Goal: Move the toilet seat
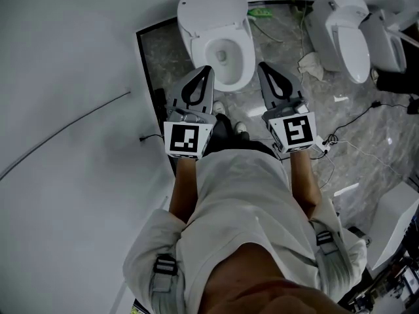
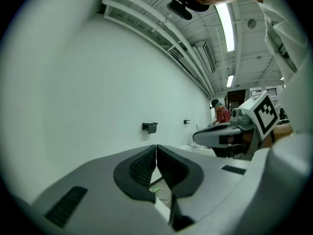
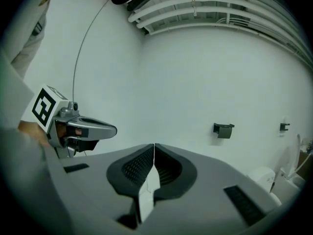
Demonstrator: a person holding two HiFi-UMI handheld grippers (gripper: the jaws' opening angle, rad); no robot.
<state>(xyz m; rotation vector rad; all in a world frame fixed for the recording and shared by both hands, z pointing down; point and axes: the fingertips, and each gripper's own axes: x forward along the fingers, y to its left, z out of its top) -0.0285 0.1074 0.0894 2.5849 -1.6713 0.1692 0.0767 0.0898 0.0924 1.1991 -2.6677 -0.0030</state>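
Both grippers are pressed shut and empty. The left gripper and right gripper flank the toilet seat, which lies just ahead between them. Its long axis runs away from the person, and neither gripper is clearly nearer.

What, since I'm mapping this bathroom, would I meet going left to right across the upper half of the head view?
Thin cable on the wall → open toilet → closed toilet.
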